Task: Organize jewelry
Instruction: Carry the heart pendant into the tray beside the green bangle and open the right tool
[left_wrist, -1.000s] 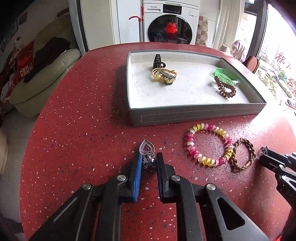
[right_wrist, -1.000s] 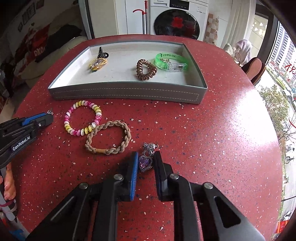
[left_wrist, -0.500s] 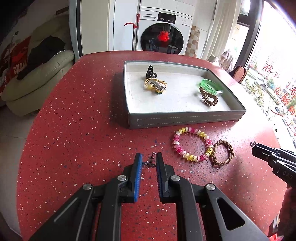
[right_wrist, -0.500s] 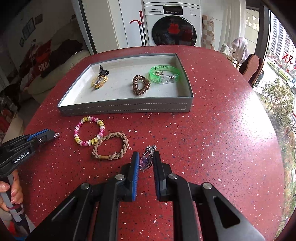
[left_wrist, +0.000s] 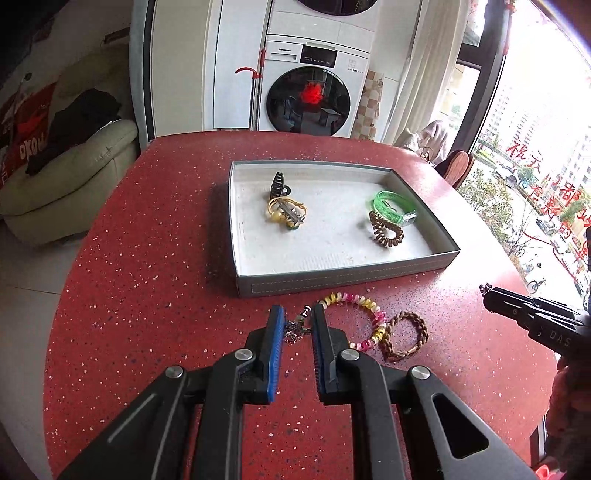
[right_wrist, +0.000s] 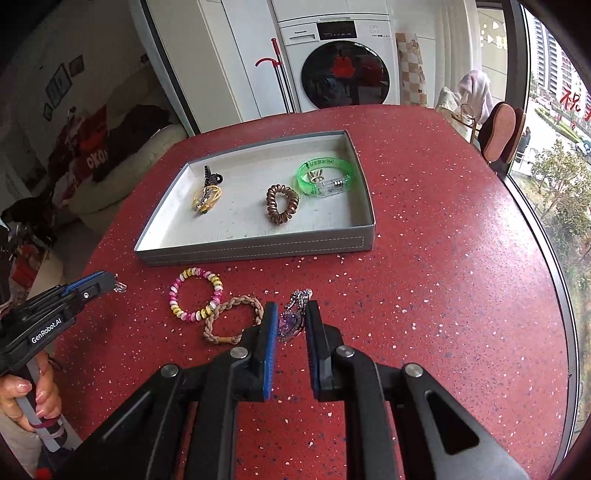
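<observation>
Silver metal sits pinched in my left claw (left_wrist: 297, 326): a small charm (left_wrist: 295, 328), nipped by its edge so it clears the table (left_wrist: 147, 295). My right claw (right_wrist: 291, 325) pinches one purple heart pendant (right_wrist: 290, 321) likewise. Just beyond and beside the claws lie two bracelets (right_wrist: 195, 295), unsorted. Farther ahead, the grey tray (right_wrist: 258, 247) holds four pieces, I judge the destination.

Right gripper (right_wrist: 291, 321): closed on purple heart pendant (right_wrist: 290, 320), lifted above red table (right_wrist: 443, 277).
Left gripper (right_wrist: 114, 286): 9 o'clock, pinching small silver charm (right_wrist: 120, 287).
Grey tray (right_wrist: 258, 248): 12 o'clock.
Beaded bracelet (right_wrist: 195, 293), braided band (right_wrist: 232, 319): 10 o'clock, touching.
</observation>
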